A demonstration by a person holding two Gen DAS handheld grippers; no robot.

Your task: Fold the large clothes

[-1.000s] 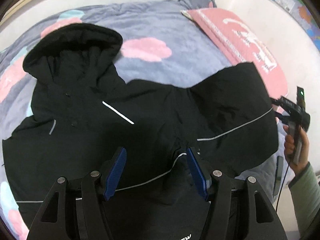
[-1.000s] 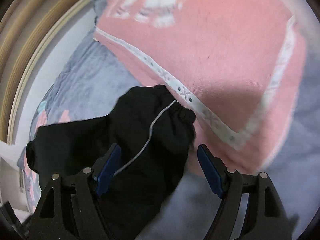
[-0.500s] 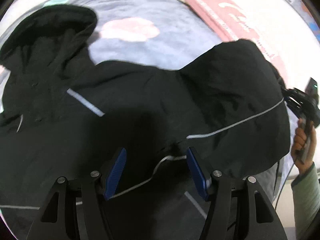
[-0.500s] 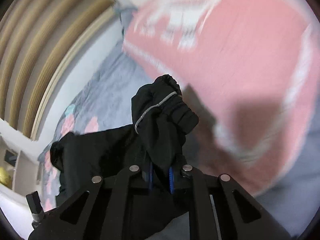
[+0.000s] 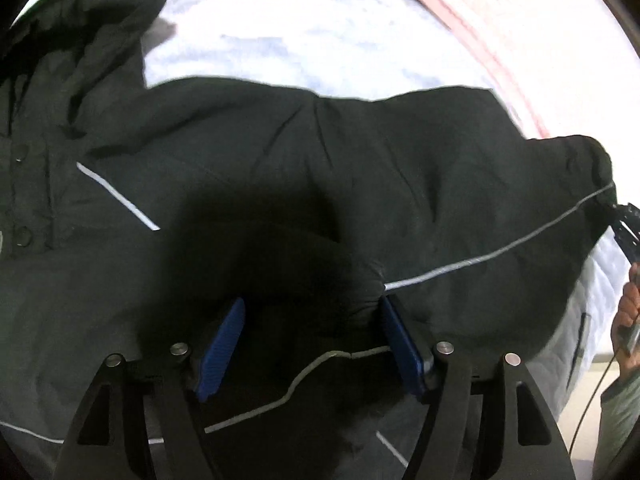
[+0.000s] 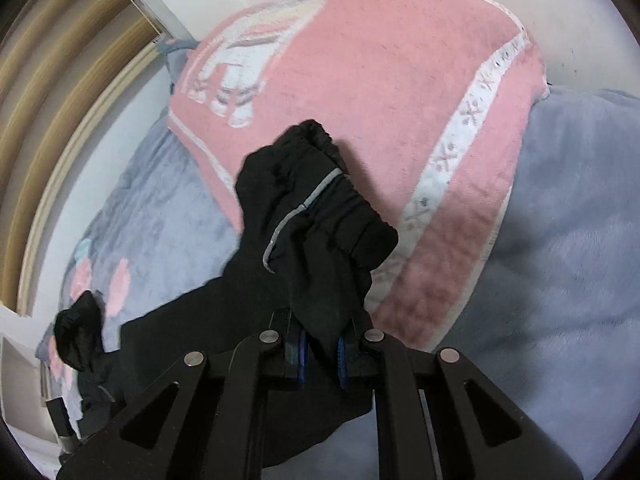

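Note:
A black hooded jacket [image 5: 280, 160] with thin grey piping lies spread on the bed, hood [image 5: 80, 20] at the upper left. My left gripper [image 5: 312, 332] is open, its blue pads [image 5: 220, 348] on either side of a fold near the armpit seam. My right gripper [image 6: 320, 350] is shut on the jacket's sleeve cuff [image 6: 320, 208], which bunches up above the jaws. The right gripper also shows at the right edge of the left wrist view [image 5: 624, 224], holding the sleeve end.
A pink towel-covered pillow [image 6: 380, 80] lies behind the sleeve. The bed has a grey-blue blanket [image 6: 560, 240] with pink patches. A wooden bed frame [image 6: 60, 100] curves along the left. The person's hand [image 5: 628, 312] is at the right.
My right gripper closed on the sleeve cuff and lifted it off the bed. My left gripper moved down close to the jacket, staying open around a fold.

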